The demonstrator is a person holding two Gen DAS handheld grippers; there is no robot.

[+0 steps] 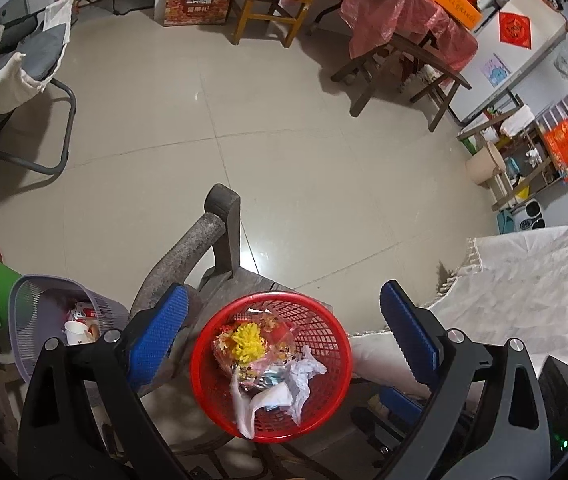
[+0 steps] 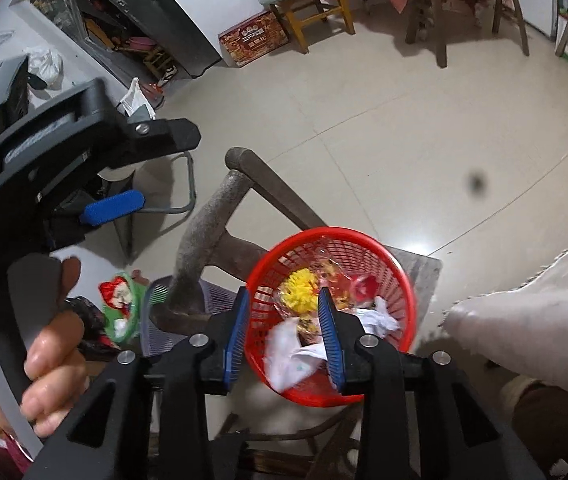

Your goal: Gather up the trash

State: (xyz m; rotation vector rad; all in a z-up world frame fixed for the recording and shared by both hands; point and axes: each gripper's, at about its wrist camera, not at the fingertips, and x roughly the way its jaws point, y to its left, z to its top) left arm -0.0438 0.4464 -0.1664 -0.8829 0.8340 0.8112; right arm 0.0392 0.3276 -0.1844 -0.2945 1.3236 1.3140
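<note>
Right gripper point(image 2: 284, 326) hangs just over the near rim of the red basket point(image 2: 393, 264), its blue pads partly spread and pinching nothing, the near wall of the basket showing between them; white tissue point(image 2: 284, 360) lies crumpled just beyond the tips, inside the basket rather than in the grip. Left gripper point(image 1: 280, 336) stands spread wide above the same basket, empty as well; the hand point(image 2: 52, 344) holding it shows at the left of the right wrist view.

Red basket sits on the seat of a worn wooden chair point(image 1: 204, 248); it looks about half full, with a yellow frilly piece point(image 1: 246, 340), clear printed wrappers and white tissue heaped loosely, one tissue end draping over the front rim. I judge the latest piece delivered and the collecting well under way; whether loose trash is left in the room cannot be told; a grey bin point(image 1: 28, 320) and a green bin point(image 1: 2, 280) beside the chair also hold rubbish.
</note>
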